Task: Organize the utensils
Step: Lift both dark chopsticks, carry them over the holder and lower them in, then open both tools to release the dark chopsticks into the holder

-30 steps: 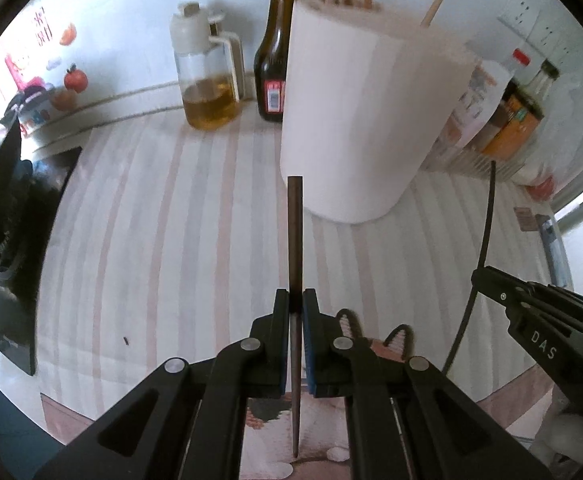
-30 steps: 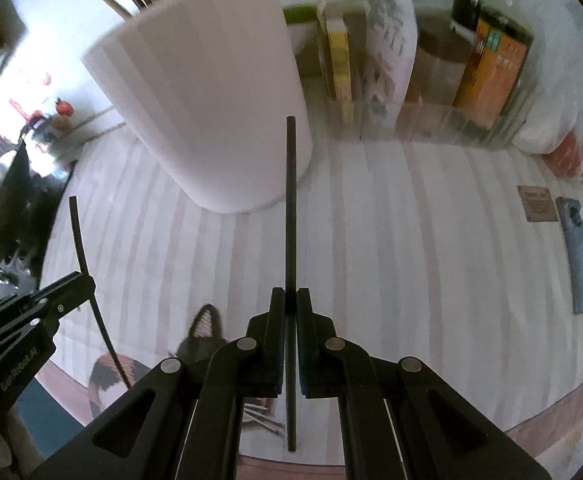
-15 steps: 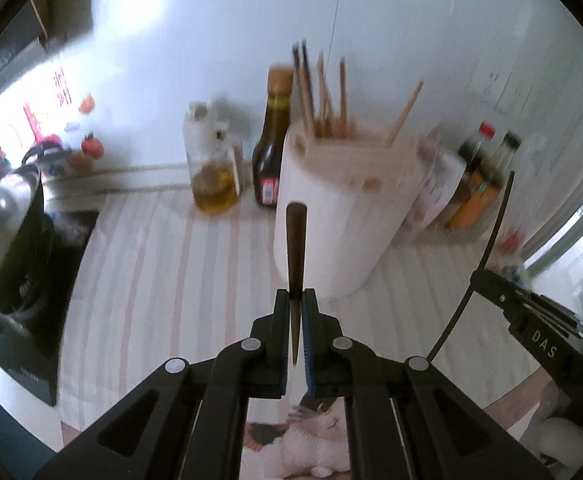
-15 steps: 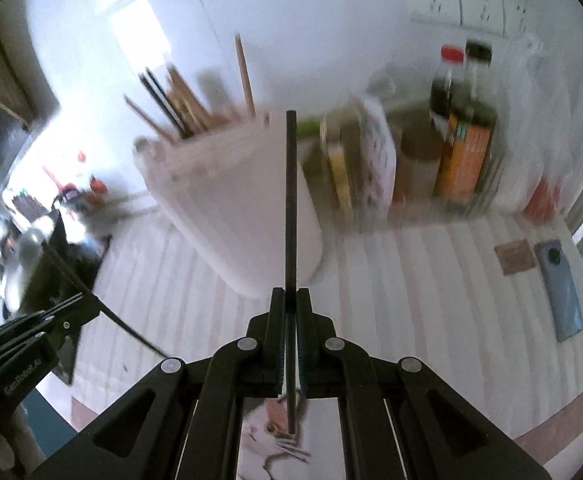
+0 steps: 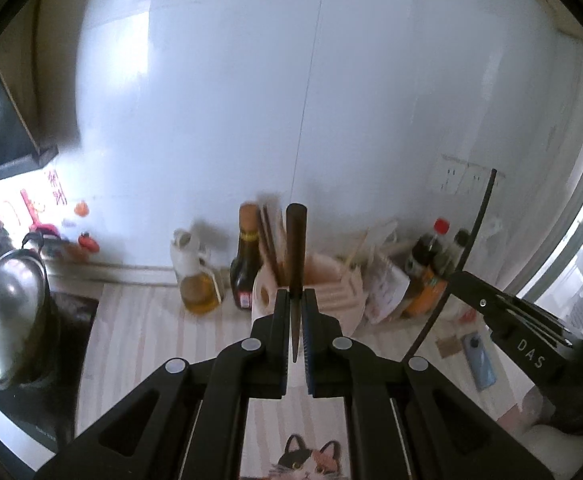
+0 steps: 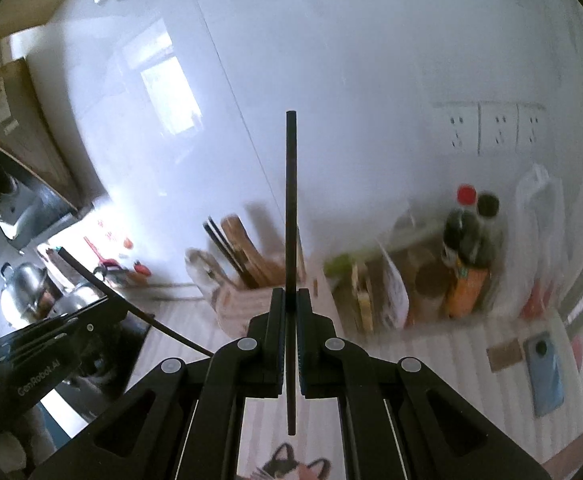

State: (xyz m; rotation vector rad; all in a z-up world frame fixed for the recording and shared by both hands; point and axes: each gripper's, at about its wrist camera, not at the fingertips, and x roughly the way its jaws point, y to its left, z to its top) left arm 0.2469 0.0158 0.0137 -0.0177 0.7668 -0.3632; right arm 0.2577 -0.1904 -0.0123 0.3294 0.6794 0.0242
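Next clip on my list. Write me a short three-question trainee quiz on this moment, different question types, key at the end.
1. True or false: the left gripper is empty.
2. What does the right gripper hold? A) a spoon B) a black chopstick C) a bottle
3. Fill in: the white holder on the striped counter already contains several ____.

Key: 1 false, it is shut on a brown chopstick; 2 B; 3 chopsticks.
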